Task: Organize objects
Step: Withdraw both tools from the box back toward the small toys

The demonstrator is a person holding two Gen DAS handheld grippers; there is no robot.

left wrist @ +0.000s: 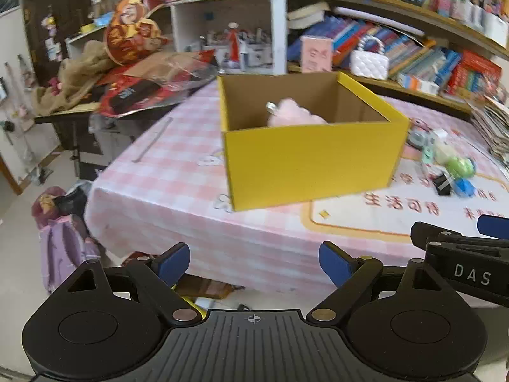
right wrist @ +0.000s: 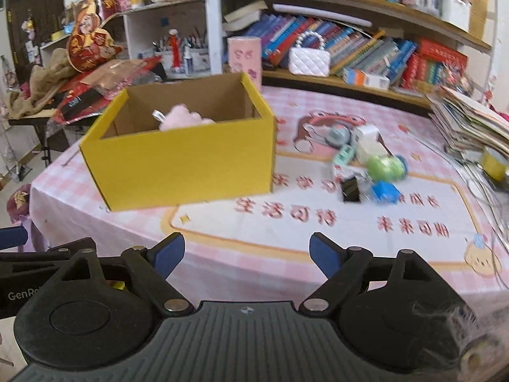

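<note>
Yellow box (right wrist: 187,162), pink plush (right wrist: 184,117) inside

The desk (right wrist: 222,242) is wearing a pink-and-white checked cloth printed with red characters and cartoon figures. A yellow box (right wrist: 187,165) is sitting open on its left part, with something pink and fluffy (right wrist: 184,117) lying inside. Well to the right of the box, a small heap of items is lying on the cloth: a black binder clip (right wrist: 350,189) touching a blue block (right wrist: 385,192), a green rounded toy (right wrist: 383,167) just behind them, and white (right wrist: 369,146) and mint (right wrist: 343,154) pieces beyond. A stack of papers and booklets (right wrist: 470,127) is resting at the far right edge. Past the left end, crumpled red packaging (left wrist: 152,89) is lying on a neighbouring dark table (left wrist: 63,116).
</note>
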